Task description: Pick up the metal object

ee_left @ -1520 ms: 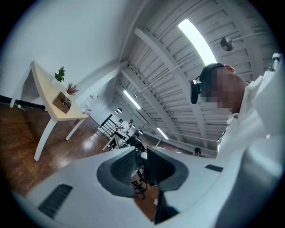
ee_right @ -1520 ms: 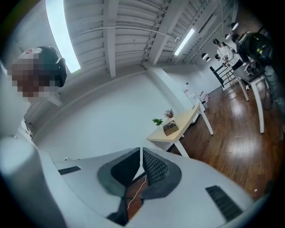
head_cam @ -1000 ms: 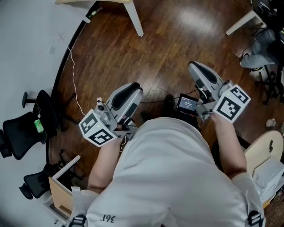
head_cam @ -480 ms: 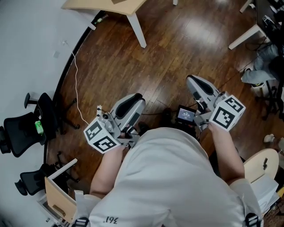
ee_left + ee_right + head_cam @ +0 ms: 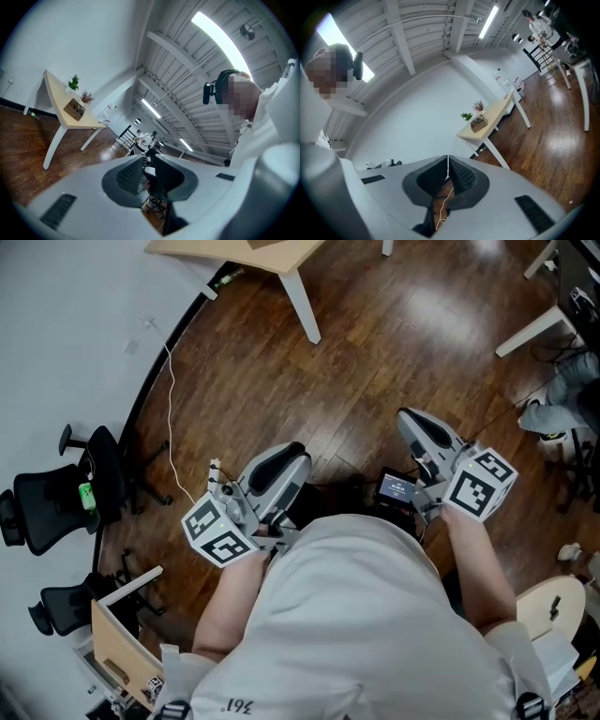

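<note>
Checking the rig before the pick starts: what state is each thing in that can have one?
Left gripper: open, nothing between the jaws.
Right gripper: shut, empty.
Small screen: lit.
Ceiling light strip: on.

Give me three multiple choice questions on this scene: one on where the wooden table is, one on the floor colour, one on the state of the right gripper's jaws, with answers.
1. Where is the light wooden table in the head view?
A. Under the grippers
B. At the top edge, ahead of the person
C. At the bottom right corner

2. What is the floor below the grippers?
A. Dark brown wood
B. Grey carpet
C. Green tiles

3. How do the jaws of the right gripper stand?
A. Wide apart
B. Closed on a metal object
C. Tips together, nothing held

Answers: 1 B, its top and a white leg show at the upper edge; 2 A, glossy brown planks; 3 C, the right gripper view shows the tips meeting with nothing between them.
</note>
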A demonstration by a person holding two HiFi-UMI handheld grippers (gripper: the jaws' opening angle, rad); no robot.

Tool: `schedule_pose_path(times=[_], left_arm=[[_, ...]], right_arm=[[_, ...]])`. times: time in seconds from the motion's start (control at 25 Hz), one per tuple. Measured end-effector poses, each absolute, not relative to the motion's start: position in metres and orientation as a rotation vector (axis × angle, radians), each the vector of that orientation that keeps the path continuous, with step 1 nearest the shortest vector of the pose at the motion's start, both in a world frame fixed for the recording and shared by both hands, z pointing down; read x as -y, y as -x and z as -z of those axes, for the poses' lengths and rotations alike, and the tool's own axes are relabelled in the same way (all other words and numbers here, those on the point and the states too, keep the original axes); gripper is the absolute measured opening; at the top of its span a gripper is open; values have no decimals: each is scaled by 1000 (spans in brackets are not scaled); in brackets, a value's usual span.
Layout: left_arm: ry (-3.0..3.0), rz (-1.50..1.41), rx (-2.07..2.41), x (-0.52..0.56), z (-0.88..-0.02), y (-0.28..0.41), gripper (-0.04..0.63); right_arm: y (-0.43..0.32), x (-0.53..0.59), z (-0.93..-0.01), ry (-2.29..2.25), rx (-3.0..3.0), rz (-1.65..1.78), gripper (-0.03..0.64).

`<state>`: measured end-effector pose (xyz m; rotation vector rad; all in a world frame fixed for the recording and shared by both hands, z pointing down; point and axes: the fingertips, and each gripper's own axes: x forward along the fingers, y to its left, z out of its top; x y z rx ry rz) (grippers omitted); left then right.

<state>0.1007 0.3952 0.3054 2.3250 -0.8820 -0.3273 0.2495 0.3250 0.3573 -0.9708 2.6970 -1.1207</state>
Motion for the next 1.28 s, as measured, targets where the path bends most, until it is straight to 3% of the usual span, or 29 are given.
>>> schedule_pose_path(times=[0.76,1.28], left_arm=[[-2338,331,802,-337,-310,-73,77],[-2334,327,701,-231,-310,1,77]], right_arm=[[-220,-284,-365,1033,-2647,1152,2],[-141,-185,-363,1119,-2654,1163,2]])
